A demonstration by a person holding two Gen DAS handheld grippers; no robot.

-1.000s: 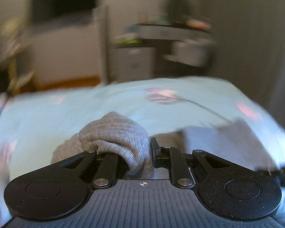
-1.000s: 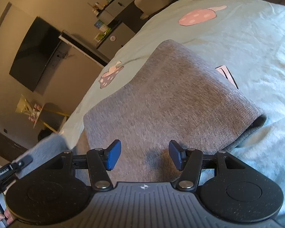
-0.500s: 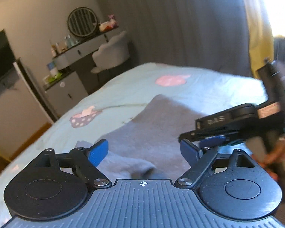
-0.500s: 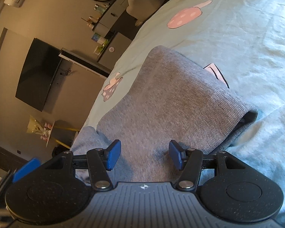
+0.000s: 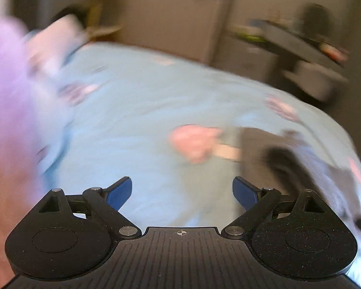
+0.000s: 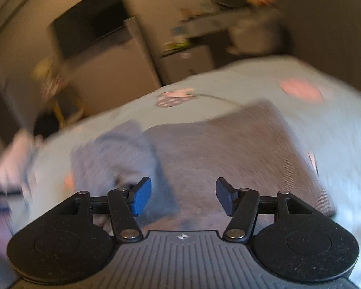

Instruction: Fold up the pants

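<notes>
The grey ribbed pants (image 6: 219, 149) lie folded on the light blue bed sheet (image 6: 344, 125), with a bunched end (image 6: 113, 154) at their left. My right gripper (image 6: 183, 196) is open and empty, just above the near part of the pants. My left gripper (image 5: 182, 193) is open and empty over bare sheet (image 5: 137, 110). In the left wrist view a blurred strip of the pants (image 5: 257, 144) shows at the right. Both views are motion-blurred.
Pink mushroom prints (image 5: 195, 142) dot the sheet. A blurred purple and pink mass (image 5: 9, 91) fills the left edge of the left wrist view. Beyond the bed stand a dark TV (image 6: 89, 31), a white cabinet (image 6: 118, 67) and a cluttered desk (image 6: 228, 26).
My left gripper let go of the bunched pants end, opened wide and swung left over bare sheet. My right gripper stayed open and turned so the pants lie straight ahead.
</notes>
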